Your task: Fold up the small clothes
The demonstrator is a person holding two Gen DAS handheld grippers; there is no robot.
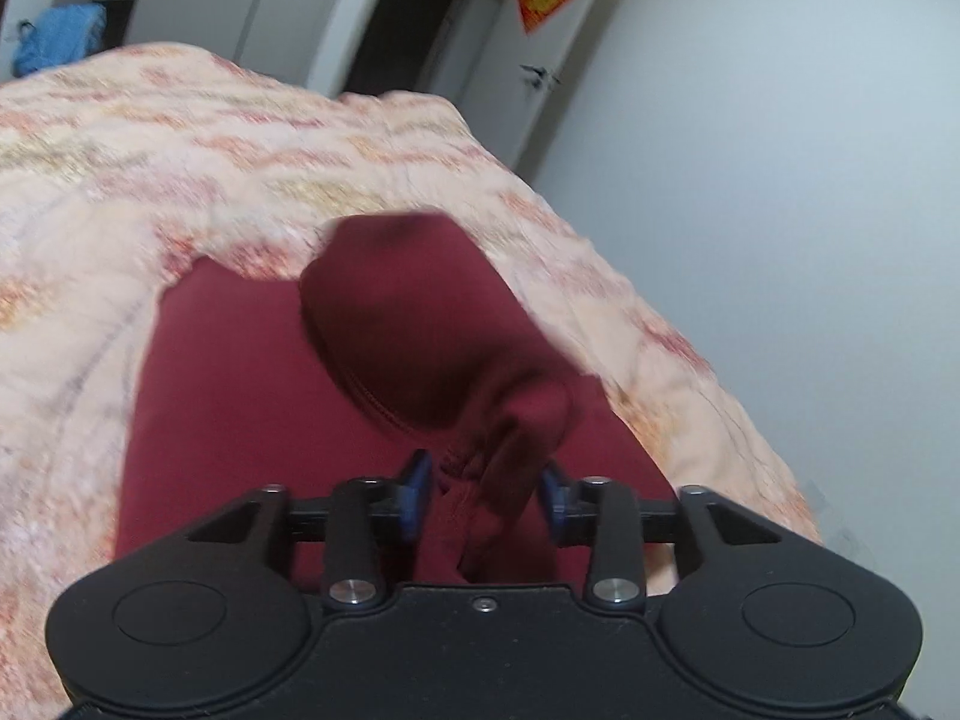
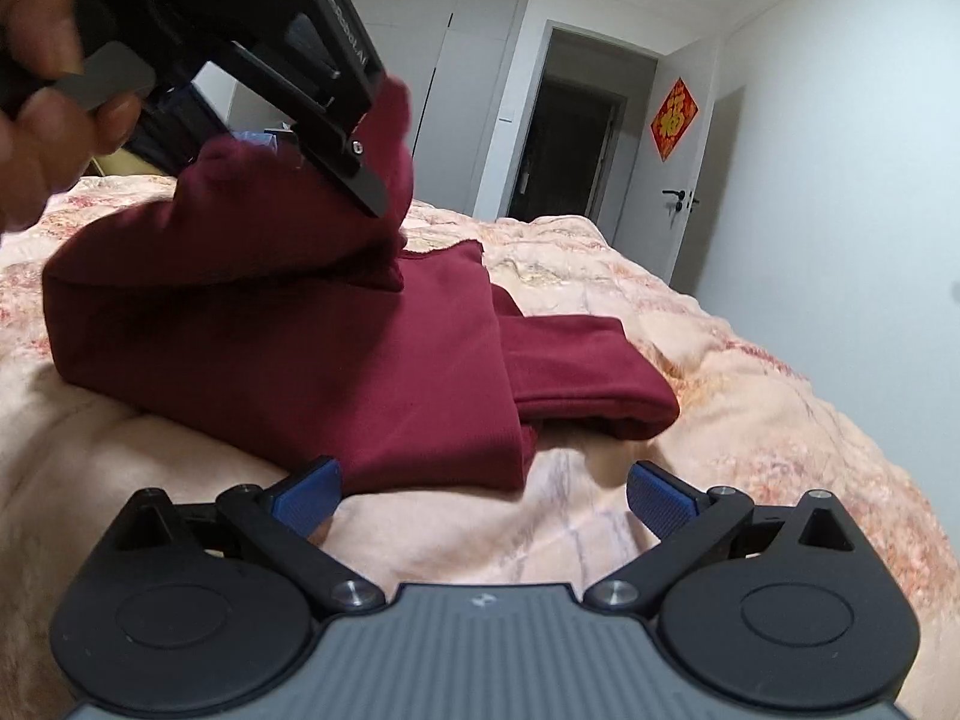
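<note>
A dark red garment [image 1: 240, 396] lies partly folded on the bed. One folded-over flap [image 1: 420, 324] rises toward my left gripper [image 1: 485, 495], and a bunch of its cloth sits between the blue pads [image 1: 414, 489]. The jaws stand apart, with gaps beside the cloth. In the right wrist view the left gripper [image 2: 360, 180] hangs over the garment [image 2: 270, 354], held by a hand [image 2: 42, 90]. A sleeve [image 2: 576, 372] sticks out to the right. My right gripper [image 2: 483, 498] is open just in front of the garment's near corner, with nothing between its fingers.
The bed carries a peach patterned quilt [image 2: 750, 372], and its edge drops off on the right toward a white wall [image 1: 780, 180]. Behind the bed are a dark doorway [image 2: 570, 126], a red wall decoration [image 2: 675, 117] and a blue cloth [image 1: 60, 36].
</note>
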